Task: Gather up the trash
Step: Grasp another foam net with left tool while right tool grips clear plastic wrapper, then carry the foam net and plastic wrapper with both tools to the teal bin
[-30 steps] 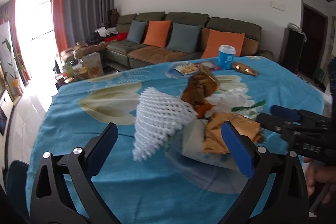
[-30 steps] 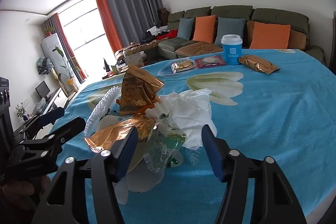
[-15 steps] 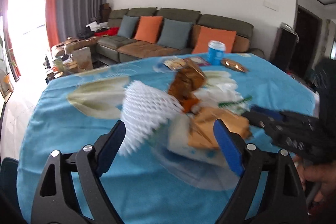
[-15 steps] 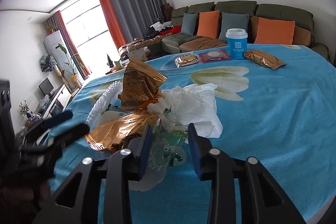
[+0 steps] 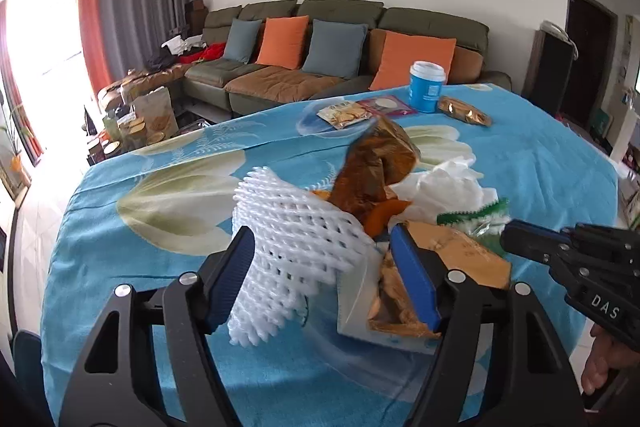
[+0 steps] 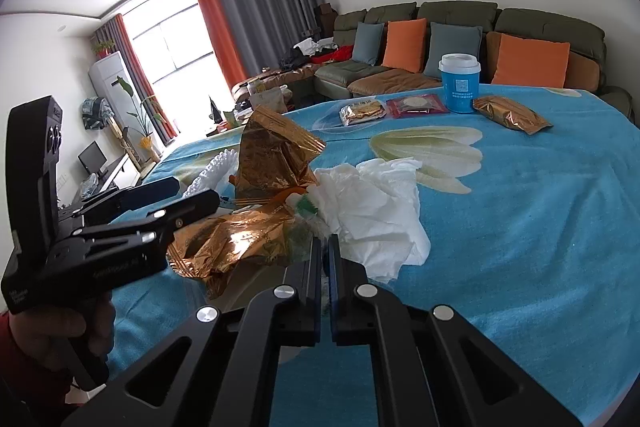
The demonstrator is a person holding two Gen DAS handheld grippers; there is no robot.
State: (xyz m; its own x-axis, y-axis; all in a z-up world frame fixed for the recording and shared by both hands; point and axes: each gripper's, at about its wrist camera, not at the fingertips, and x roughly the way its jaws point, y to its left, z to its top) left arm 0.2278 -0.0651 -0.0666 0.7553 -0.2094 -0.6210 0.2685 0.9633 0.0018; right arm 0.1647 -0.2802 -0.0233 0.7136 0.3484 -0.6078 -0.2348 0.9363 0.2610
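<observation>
Right wrist view: my right tool (image 6: 325,247) pressed together on clear wrapper (image 6: 300,241) in trash heap on tabletop (image 6: 520,227). Left tool (image 5: 320,267), jaws just closing, straddles foam net (image 5: 296,239); I risk net springing free.

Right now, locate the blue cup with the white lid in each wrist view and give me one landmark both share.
Left wrist view: the blue cup stands upper right of centre, at the table's far edge.
Right wrist view: the blue cup stands upper right, beside a gold snack packet.
Shared landmark: the orange cushion behind it.
</observation>
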